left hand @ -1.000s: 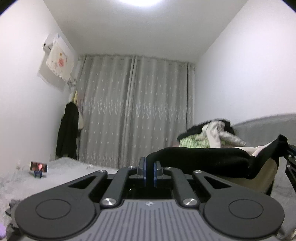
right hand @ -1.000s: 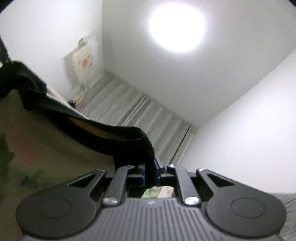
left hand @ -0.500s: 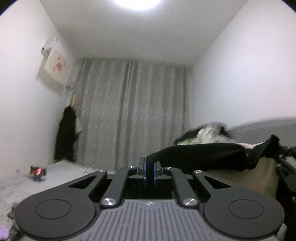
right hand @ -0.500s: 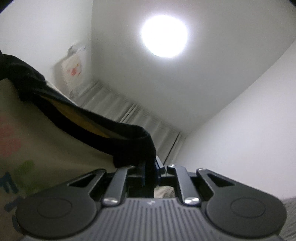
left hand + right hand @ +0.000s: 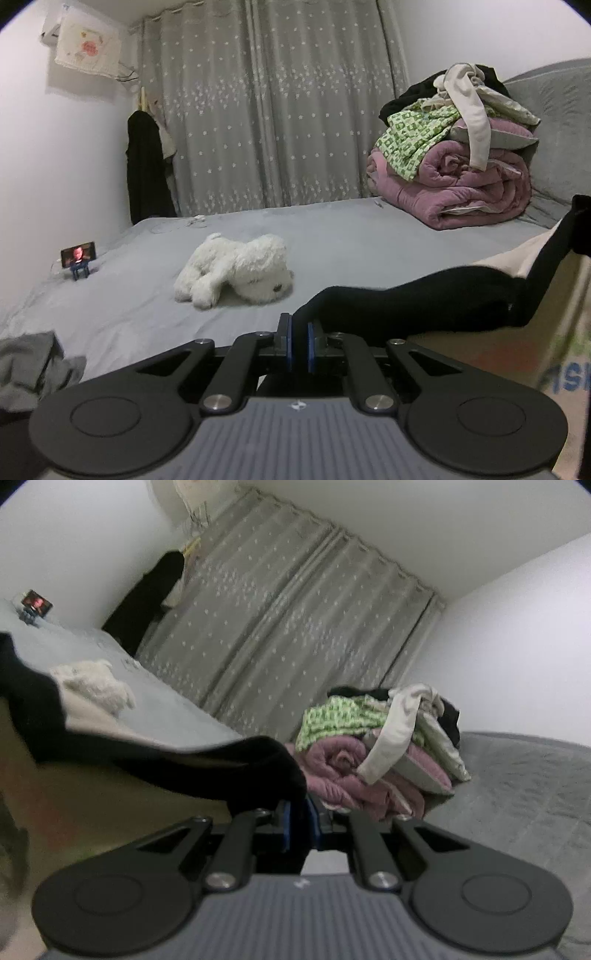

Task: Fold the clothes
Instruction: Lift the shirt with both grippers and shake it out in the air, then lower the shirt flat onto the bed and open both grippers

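Observation:
A beige garment with a black collar band (image 5: pixel 424 299) and a coloured print hangs stretched between my two grippers over the grey bed (image 5: pixel 332 236). My left gripper (image 5: pixel 299 332) is shut on one end of the black band. In the right wrist view the same black band (image 5: pixel 207 764) runs to my right gripper (image 5: pixel 299 816), which is shut on its other end. The beige body (image 5: pixel 92 805) falls below the band and fills the left of that view; its lower edge is hidden.
A white plush dog (image 5: pixel 236 273) lies mid-bed. A pile of clothes on a rolled pink quilt (image 5: pixel 454 177) sits by the grey headboard (image 5: pixel 557 125). A phone on a stand (image 5: pixel 78 256) is at the left edge. Grey cloth (image 5: pixel 33 362) lies near left.
Both grippers have tipped down from the ceiling and upper wall toward the bed, still holding the garment. The bed, plush dog and clothes pile have come into view.

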The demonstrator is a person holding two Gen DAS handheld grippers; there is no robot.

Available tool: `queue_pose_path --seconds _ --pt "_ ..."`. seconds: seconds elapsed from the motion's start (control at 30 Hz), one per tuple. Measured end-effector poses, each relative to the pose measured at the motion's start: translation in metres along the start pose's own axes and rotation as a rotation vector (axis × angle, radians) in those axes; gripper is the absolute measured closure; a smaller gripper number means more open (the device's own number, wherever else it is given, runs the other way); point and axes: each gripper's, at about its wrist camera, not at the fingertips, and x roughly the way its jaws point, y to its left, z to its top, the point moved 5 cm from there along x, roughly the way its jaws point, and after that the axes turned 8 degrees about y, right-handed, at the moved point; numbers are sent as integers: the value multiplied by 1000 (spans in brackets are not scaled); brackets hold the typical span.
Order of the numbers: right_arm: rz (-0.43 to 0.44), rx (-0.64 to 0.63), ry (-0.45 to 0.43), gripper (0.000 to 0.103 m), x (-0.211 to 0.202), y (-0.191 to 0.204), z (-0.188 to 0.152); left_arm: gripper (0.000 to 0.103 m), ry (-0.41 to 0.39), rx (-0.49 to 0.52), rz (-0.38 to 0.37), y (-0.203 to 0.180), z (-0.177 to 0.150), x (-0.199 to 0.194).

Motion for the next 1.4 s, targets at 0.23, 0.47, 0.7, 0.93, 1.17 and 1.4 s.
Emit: queue_pose_path --seconds 0.23,0.47,0.7,0.93,1.17,1.4 --pt "28 -10 64 93 77 21 -4 95 50 2 25 -6 10 45" --pt "102 -32 223 93 149 57 -17 89 199 -36 1 -13 -12 103" --pt "134 -65 367 86 178 80 -56 77 251 -127 -73 6 -24 102" --pt "248 38 375 74 128 32 -54 63 263 -155 -107 24 -27 75" --pt "422 33 419 60 59 -1 -79 51 336 -65 -114 27 -51 36" --pt "546 128 512 58 1 -18 -113 49 399 -45 -156 26 -82 -8"
